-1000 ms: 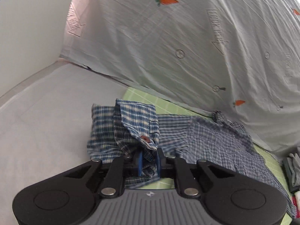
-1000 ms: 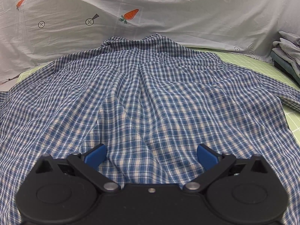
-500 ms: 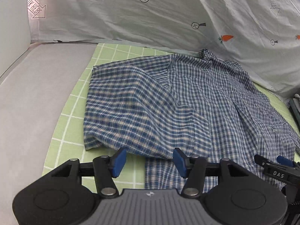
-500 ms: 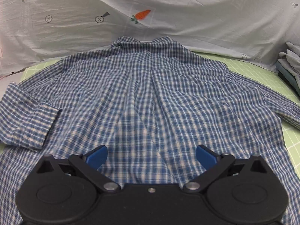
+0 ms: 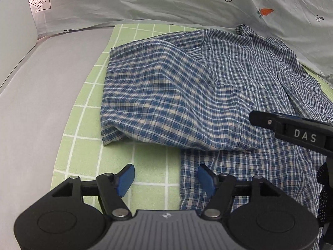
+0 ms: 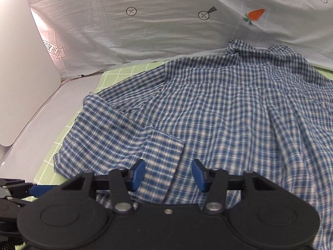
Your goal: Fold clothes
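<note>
Shirt [image 5: 208, 87] hem edge between spread left tool [image 5: 165, 180] pads — bare mat [image 5: 87, 108] leftward

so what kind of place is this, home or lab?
Probably a staged data-collection setup, not a lived-in room: a printed sheet hung as backdrop, a green grid mat on a grey table, and one plaid shirt laid out.

Left gripper [image 5: 165, 178] and right gripper [image 6: 168, 171] — both agape.

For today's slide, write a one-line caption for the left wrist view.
Open left gripper hovers at the hem of a plaid shirt, sleeve folded in, on a green grid mat.
</note>
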Motion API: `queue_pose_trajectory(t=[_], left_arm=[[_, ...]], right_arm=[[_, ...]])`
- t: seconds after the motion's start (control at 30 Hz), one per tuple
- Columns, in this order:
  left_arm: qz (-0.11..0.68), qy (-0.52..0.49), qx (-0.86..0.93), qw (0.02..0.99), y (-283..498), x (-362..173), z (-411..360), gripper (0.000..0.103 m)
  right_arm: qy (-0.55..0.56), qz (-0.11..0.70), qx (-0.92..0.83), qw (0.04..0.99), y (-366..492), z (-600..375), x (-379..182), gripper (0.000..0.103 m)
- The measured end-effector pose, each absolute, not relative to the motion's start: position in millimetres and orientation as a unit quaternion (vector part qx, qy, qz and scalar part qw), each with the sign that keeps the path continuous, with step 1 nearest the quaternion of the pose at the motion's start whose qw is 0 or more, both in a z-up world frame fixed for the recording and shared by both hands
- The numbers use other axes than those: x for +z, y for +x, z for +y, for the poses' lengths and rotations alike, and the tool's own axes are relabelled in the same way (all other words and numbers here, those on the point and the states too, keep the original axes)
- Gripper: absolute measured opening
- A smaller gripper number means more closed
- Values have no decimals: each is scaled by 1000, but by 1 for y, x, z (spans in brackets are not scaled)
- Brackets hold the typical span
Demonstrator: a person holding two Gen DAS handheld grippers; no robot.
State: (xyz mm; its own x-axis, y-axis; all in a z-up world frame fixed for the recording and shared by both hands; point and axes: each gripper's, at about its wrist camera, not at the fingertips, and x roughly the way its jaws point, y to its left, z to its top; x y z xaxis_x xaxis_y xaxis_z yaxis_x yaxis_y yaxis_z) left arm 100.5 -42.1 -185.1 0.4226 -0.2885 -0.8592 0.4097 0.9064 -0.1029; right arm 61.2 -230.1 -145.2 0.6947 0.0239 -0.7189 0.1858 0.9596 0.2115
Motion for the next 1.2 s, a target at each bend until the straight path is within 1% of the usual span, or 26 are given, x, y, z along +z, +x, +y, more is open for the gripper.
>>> queue_pose_trajectory(t=[0.1,0.13,0.17,0.23,0.27,0.3,0.33,0.53,0.73,1.03,1.2], left_arm=[[493,62,-210,842,100,-186,-43,73],[492,65,-210,843,98,-186,-44,73],[490,70,-209,843,97,-186,-46,74],[489,76,-203,845,95,-186,-48,74],[490,77,-198,845,93,-185,-47,74],[490,78,-193,846,92,-184,-47,74],[491,79,-188,847,90,-183,-47,74],[477,71,-189,855,59,-165,-54,74],[464,65,-193,862,24,-149,-63,74],[461,79,-219,856,-44,-136,-124,74],[475,76,-210,851,-72,-140,-168,74]], right_arm=[[149,398,-36,904,62,-227,-153,53],[148,398,-32,905,62,-226,-154,53],[148,397,-28,905,61,-224,-155,51],[131,400,-13,907,62,-221,-155,27],[124,405,-8,906,63,-220,-155,22],[123,406,-7,905,62,-221,-153,8],[122,407,-5,905,62,-222,-151,4],[122,365,-28,922,36,-237,-126,4],[124,326,-63,935,-13,-271,-98,4],[138,317,-98,933,-90,-356,-84,4],[143,314,-108,932,-120,-403,-81,4]])
